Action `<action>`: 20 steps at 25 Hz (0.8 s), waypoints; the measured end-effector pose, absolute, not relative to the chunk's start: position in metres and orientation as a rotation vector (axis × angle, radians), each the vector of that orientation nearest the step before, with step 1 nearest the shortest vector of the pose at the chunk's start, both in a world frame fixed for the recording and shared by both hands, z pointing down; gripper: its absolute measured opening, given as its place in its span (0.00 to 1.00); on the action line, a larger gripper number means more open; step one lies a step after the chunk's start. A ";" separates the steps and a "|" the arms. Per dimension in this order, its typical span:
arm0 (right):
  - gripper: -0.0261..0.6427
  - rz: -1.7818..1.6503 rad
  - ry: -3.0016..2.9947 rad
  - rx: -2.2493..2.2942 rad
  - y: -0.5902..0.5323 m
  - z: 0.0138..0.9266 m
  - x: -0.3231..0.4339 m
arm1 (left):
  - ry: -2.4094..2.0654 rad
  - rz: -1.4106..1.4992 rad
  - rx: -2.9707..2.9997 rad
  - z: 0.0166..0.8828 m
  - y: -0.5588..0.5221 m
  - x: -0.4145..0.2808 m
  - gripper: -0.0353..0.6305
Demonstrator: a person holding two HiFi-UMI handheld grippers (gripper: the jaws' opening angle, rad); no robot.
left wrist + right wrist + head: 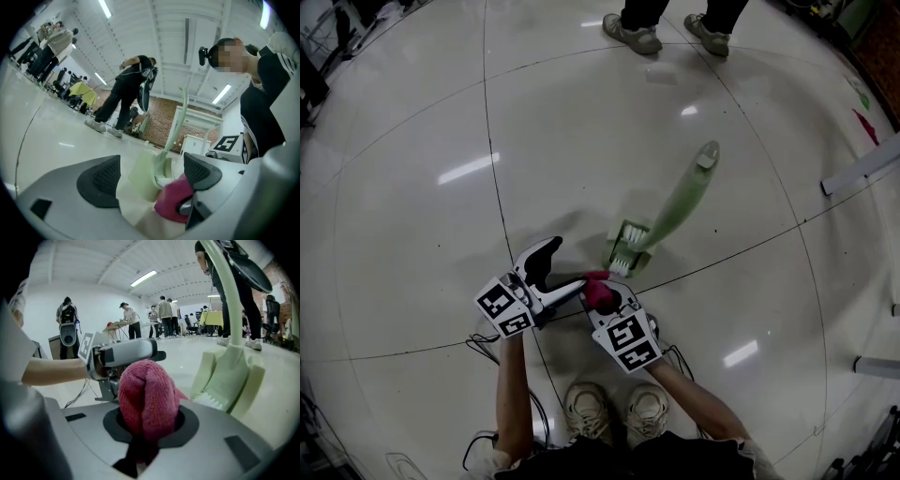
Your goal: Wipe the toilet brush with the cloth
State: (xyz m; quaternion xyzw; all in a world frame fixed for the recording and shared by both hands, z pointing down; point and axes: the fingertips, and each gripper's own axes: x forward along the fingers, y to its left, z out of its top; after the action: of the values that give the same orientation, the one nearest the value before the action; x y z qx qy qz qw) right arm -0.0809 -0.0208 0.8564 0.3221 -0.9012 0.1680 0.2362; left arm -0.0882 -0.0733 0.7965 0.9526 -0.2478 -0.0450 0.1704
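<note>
Soft pink cloth point(147, 397) is clamped in the right gripper point(601, 292), while the light, stiff toilet brush point(677, 208) is probably best gripped mid-handle by the parted left gripper point(150, 176).

A glossy pale tiled floor point(581, 122) lies under a white ceiling point(164, 42) with strip lights point(105, 8), beside a brick wall point(161, 123).

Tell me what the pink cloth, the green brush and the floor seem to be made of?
The cloth in the right gripper looks like terry or microfibre: nubbly, matte pink. The toilet brush seems moulded plastic: pale green, smooth, faintly shiny, with white bristles. The floor is probably polished tile or stone: glossy, mirroring lights, crossed by thin joints.
</note>
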 end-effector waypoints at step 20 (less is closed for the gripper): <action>0.14 0.268 -2.528 1.491 -0.025 0.780 0.029 | -0.594 0.103 2.912 0.797 -0.106 -0.030 0.66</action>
State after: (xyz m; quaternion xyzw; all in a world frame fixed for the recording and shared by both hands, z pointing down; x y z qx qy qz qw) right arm 0.0293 -0.0247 0.7801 0.5036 -0.8537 0.0904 0.0971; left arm -0.0303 -0.1060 0.7965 0.9758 -0.1992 0.0346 0.0838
